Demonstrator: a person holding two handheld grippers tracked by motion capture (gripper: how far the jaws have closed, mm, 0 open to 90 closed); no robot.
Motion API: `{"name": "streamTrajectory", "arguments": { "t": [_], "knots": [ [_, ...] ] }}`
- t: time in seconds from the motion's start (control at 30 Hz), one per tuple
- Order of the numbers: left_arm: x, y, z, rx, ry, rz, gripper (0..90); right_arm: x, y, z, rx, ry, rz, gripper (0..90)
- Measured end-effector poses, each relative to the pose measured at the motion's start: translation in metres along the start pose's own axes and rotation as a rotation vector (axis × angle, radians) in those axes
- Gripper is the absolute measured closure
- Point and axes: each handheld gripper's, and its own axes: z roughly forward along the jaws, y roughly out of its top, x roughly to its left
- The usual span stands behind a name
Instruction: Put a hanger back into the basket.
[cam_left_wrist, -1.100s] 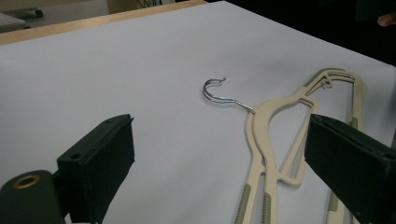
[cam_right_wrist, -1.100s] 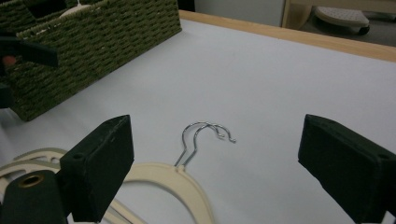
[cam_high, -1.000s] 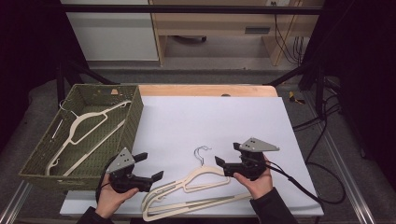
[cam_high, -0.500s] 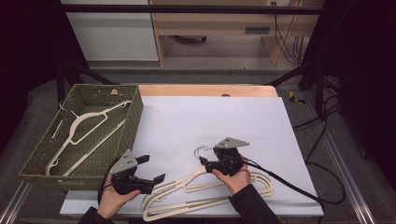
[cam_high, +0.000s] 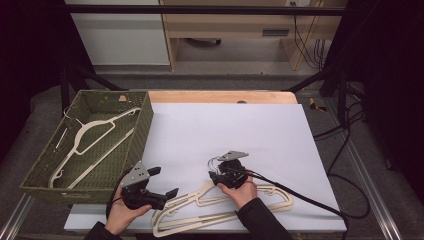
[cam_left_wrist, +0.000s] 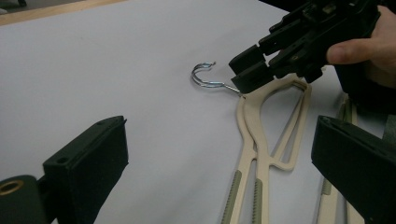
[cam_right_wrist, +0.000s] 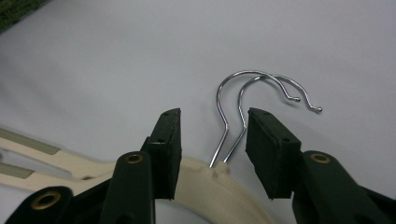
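place: lab or workshop recording bay | signs: dark metal frame (cam_high: 320, 80) around white-topped table (cam_high: 240, 130), loose cables (cam_high: 345, 130) on floor right, plain wooden bench (cam_high: 225, 30) and white cabinet (cam_high: 117, 32) far

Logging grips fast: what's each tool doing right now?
Left tool: open, empty.
Right tool: open but closing; both hanger hooks between its jaws, not yet pinched.

Picture's edge cuts off the hangers' (cam_right_wrist: 205, 186) arms.
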Motion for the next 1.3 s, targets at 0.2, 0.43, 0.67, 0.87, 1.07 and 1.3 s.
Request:
{"name": "streamTrajectory", "arguments": {
  "t": [0.2, 0.43, 0.67, 0.87, 1.07, 1.3],
  "knots": [
    [0.001, -0.002, 0.005, 0.02, -0.009, -0.005, 4.3, -0.002, -0.002, 0.011, 0.035, -0.018, 0.0, 67.1],
    [-0.001, -0.003, 0.007, 0.023, -0.015, 0.0, 4.5, -0.004, -0.003, 0.011, 0.063, -0.034, 0.01, 77.2],
    [-0.001, -0.003, 0.008, 0.027, -0.014, -0.005, 4.8, -0.006, 0.0, 0.011, 0.082, -0.03, 0.052, 82.8],
    [-0.001, -0.004, 0.009, 0.032, -0.019, -0.007, 4.8, -0.006, 0.001, 0.01, 0.084, -0.025, 0.091, 84.5],
    [-0.001, -0.004, 0.01, 0.033, -0.017, -0.005, 5.0, -0.007, 0.001, 0.008, 0.078, -0.028, 0.109, 86.7],
    [-0.002, -0.004, 0.011, 0.039, -0.016, -0.003, 5.0, -0.006, 0.002, 0.006, 0.08, -0.03, 0.13, 88.1]
  ]
}}
